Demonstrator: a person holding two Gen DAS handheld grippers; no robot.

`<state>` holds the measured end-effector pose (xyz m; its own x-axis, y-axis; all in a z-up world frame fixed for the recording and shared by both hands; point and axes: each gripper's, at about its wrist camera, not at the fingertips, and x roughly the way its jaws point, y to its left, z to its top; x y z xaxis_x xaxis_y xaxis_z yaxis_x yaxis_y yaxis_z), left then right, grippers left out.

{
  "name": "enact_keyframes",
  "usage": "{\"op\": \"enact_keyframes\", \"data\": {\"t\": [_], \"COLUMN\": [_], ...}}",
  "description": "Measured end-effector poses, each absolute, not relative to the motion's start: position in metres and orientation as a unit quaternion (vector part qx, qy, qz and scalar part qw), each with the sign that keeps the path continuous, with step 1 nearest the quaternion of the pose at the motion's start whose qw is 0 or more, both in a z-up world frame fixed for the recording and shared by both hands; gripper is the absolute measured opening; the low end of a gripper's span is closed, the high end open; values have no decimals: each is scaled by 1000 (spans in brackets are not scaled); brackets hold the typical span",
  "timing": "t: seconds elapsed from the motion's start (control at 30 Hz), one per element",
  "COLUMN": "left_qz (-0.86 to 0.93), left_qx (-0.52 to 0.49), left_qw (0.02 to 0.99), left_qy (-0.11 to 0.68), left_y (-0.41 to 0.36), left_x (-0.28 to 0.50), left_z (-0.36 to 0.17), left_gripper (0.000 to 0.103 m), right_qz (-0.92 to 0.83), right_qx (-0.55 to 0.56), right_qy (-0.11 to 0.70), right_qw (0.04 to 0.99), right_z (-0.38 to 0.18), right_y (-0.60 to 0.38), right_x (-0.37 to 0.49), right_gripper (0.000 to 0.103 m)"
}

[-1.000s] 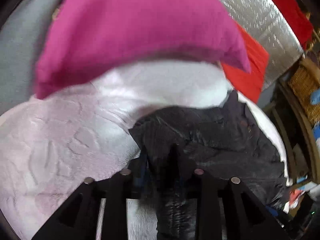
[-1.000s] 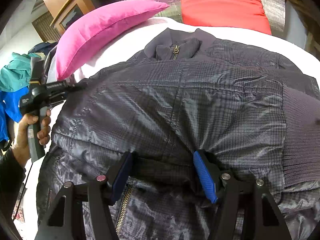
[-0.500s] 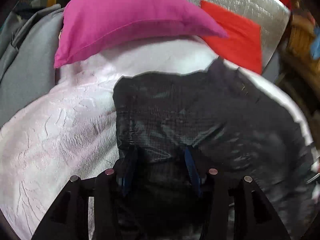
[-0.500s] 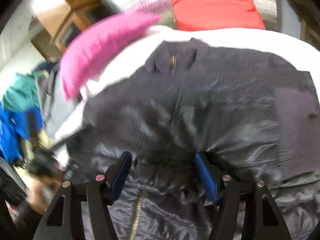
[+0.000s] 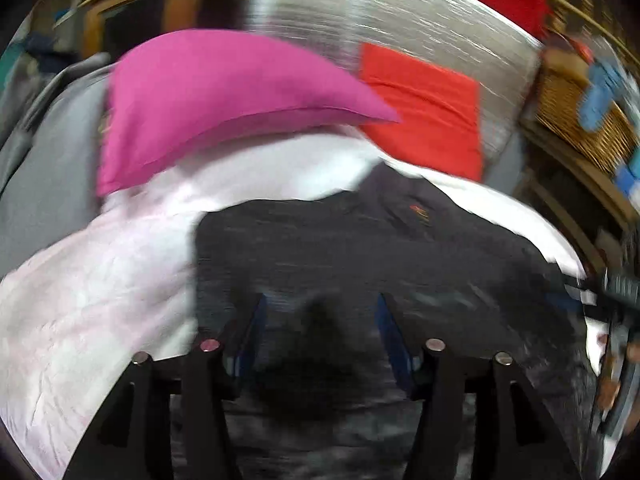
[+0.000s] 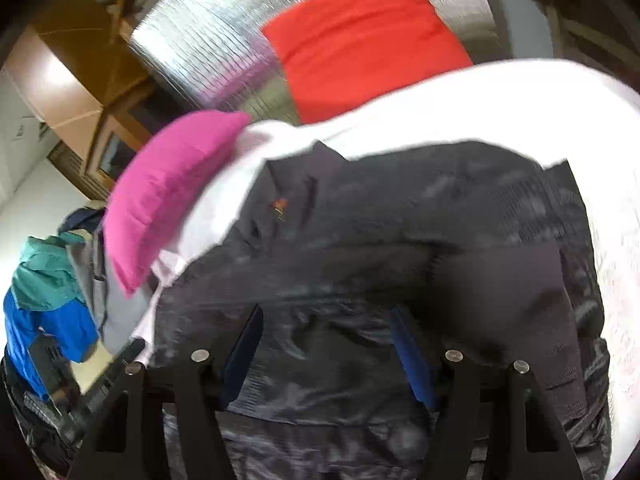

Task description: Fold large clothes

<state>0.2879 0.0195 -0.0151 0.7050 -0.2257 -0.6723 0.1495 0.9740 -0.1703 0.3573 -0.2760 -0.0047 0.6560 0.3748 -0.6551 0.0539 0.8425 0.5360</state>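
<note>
A dark grey quilted jacket (image 5: 360, 256) lies spread on a white bedspread (image 5: 92, 288), collar toward the pillows; it also shows in the right wrist view (image 6: 400, 216). My left gripper (image 5: 320, 312) is open, its blue-padded fingers (image 5: 252, 332) apart over the jacket's near left part. My right gripper (image 6: 326, 320) is open too, its fingers (image 6: 412, 356) spread over the jacket's near edge, with folded fabric bunched below them. Neither holds cloth. Both views are motion-blurred.
A pink pillow (image 5: 216, 92) and a red pillow (image 5: 428, 108) lie at the bed's head against a silver quilted headboard (image 5: 400, 12). Blue and teal clothes (image 6: 44, 304) hang at the left. A wicker basket (image 5: 576, 120) stands at the right.
My left gripper let go of the jacket fabric, opened and pulled back. My right gripper stayed open and drew back and tilted up. The jacket's fold now lies flatter.
</note>
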Motion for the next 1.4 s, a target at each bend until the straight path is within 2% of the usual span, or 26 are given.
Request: {"op": "enact_keyframes", "data": {"t": [0.07, 0.13, 0.23, 0.4, 0.5, 0.77, 0.97, 1.27, 1.4], "left_qz": [-94, -87, -85, -91, -91, -86, -49, -49, -58], "left_qx": [-32, -15, -5, -37, -39, -56, -106, -161, -161], "left_qw": [905, 901, 906, 905, 911, 908, 899, 868, 867], "left_qy": [415, 425, 414, 415, 401, 405, 423, 468, 468], "left_y": [5, -1, -4, 13, 25, 85, 140, 153, 148], "left_x": [296, 299, 293, 279, 255, 174, 100, 18, -2], "left_z": [-35, -52, -49, -30, -19, -14, -22, -54, -49], "left_gripper": [59, 60, 60, 61, 68, 69, 74, 74, 74], "right_qz": [83, 52, 46, 56, 56, 29, 5, -4, 0], "right_qx": [265, 262, 285, 287, 262, 235, 221, 244, 270], "right_qy": [392, 405, 426, 391, 378, 367, 399, 429, 419], "right_qw": [877, 874, 857, 873, 886, 900, 890, 870, 867], "right_z": [-1, -12, -34, -9, 6, 24, 14, -26, -20], "right_y": [-278, -285, -299, -305, -310, -338, -354, -333, -332], "right_x": [358, 367, 378, 350, 315, 177, 76, 1, -14], "right_gripper": [72, 83, 83, 83, 83, 83, 84, 84, 84]}}
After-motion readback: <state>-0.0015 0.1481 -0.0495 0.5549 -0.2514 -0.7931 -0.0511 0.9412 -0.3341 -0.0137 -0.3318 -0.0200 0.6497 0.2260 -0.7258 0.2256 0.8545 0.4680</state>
